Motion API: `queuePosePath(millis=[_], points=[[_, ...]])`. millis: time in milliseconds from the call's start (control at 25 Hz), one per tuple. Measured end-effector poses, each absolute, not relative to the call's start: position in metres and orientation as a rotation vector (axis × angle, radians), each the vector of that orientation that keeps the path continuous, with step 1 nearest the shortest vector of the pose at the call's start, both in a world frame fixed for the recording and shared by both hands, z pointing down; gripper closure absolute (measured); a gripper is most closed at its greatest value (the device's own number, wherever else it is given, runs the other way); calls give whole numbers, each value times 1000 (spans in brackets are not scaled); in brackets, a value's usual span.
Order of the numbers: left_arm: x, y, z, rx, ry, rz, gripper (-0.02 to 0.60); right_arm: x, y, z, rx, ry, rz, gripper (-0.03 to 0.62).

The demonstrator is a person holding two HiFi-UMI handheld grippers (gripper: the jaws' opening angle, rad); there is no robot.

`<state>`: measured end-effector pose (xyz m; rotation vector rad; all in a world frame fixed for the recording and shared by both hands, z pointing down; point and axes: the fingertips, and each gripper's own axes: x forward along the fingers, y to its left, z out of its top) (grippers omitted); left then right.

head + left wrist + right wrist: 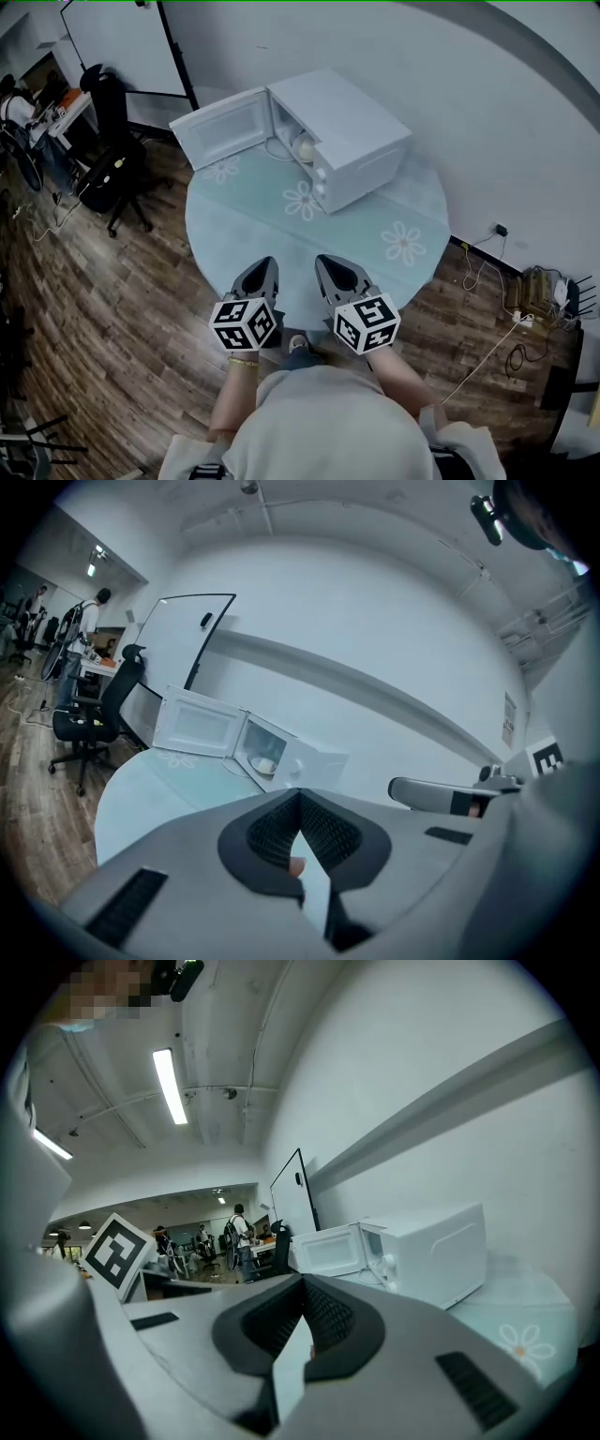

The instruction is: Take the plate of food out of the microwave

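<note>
A white microwave [352,131] stands at the far side of a round table [262,234], its door [220,127] swung open to the left. Inside the cavity a plate of pale food [302,147] shows; it is also seen in the left gripper view [264,764]. My left gripper [263,266] and right gripper [330,263] hover side by side over the table's near edge, well short of the microwave. Both point toward it, jaws together and nothing between them. The left gripper view shows its shut tips [300,795], and the right gripper view shows its own [302,1283] with the microwave [436,1251] ahead on the right.
The table wears a light floral cloth. A black office chair [111,155] and a whiteboard [122,42] stand to the left of the table. Cables and a power strip [525,295] lie on the wood floor at right. People sit at desks far left.
</note>
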<state>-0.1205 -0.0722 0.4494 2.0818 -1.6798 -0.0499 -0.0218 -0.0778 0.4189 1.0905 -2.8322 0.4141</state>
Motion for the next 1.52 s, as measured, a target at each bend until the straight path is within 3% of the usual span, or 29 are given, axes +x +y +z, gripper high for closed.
queuePosePath(millis=[600,1520], points=[[-166,-189,467,2132,-1565,-12,584,-68,-183,429,1219,-2775,428,588],[-163,-349,527,2007,-1436,-126,584,-73,-267,455,1218,-2701,443,588]])
